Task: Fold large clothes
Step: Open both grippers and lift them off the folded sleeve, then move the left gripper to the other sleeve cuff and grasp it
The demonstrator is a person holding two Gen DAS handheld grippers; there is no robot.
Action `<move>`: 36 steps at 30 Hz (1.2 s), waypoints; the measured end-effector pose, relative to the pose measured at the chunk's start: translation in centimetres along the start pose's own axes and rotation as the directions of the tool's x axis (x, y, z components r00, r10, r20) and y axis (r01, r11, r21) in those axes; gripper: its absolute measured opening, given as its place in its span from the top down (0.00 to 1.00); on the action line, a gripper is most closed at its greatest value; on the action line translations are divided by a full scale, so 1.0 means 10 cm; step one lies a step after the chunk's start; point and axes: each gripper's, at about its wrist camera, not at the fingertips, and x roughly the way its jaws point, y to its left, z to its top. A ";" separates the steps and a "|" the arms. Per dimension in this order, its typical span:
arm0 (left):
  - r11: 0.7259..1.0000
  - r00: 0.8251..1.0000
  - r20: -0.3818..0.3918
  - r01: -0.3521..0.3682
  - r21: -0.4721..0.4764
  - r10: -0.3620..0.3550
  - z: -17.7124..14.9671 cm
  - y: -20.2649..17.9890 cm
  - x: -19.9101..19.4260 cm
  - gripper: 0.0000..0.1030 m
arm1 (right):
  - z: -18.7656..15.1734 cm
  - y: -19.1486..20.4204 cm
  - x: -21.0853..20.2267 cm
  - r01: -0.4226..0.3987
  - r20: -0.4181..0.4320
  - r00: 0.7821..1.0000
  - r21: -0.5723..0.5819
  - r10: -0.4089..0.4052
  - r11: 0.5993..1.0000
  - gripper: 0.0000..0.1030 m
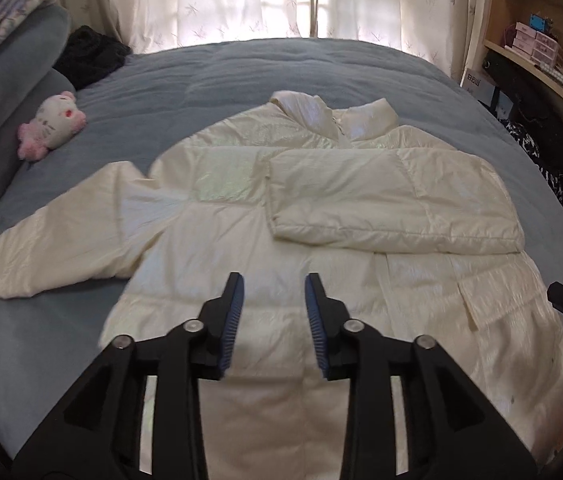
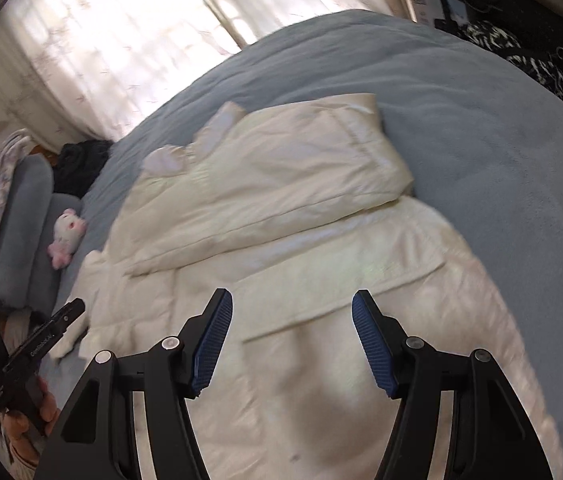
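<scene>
The cream padded jacket [image 1: 281, 208] lies spread flat on the blue bed [image 1: 221, 68], one sleeve folded across its chest. It looks light, puffy and slippery; the outstretched sleeve's cuff [image 1: 5, 264] seems the best hold. Left tongs [image 1: 274, 300] slightly parted, right tongs [image 2: 292, 316] wider, both empty.

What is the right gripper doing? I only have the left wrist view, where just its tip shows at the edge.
Observer: The right gripper has its fingers well apart with nothing between them, pointing down over the lower part of the white jacket.
Operator: Can you see who holds the left gripper?
Observer: Yes. In the right wrist view a hand grips the handle of the left gripper, off to the jacket's side.
</scene>
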 end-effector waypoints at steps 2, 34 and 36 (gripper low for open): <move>1.000 1.000 0.026 -0.008 -0.013 0.008 -0.11 0.09 -0.25 0.62 | -0.15 0.27 -0.13 -0.010 0.017 1.000 -0.041 0.010 0.999 0.33; 0.945 0.994 0.024 -0.096 -0.313 0.109 -0.80 2.73 -0.75 0.44 | -1.10 3.98 -0.32 -0.054 0.064 0.993 -0.493 0.098 0.869 0.26; 0.930 0.997 0.011 -0.063 -0.362 0.072 -0.82 2.97 -0.60 0.44 | -1.08 4.14 -0.16 -0.044 0.069 0.993 -0.509 0.091 0.860 0.26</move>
